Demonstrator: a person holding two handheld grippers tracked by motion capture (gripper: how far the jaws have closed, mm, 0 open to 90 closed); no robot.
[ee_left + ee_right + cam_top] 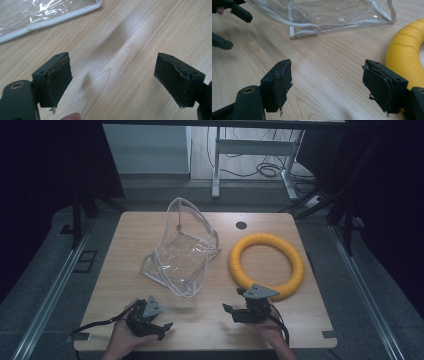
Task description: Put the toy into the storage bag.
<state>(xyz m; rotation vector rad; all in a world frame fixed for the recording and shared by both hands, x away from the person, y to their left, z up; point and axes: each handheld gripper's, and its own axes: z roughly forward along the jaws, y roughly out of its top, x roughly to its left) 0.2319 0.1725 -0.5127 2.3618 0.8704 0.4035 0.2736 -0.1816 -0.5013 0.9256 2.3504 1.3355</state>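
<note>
The clear bag is standing half-slumped near the middle of the desk, its mouth gaping upward, and the yellow ring is lying flat just to its right, apart from it. Nearer the person, the right gripper is hovering beside the ring's near edge with its jaws wide apart and nothing between them; the left gripper is waiting at the front edge, also spread and empty. Bagging the ring looks like the job, so I'd have the right one pinch the ring's near rim squarely while the left catches the bag's piped edge to hold the mouth wide.
</note>
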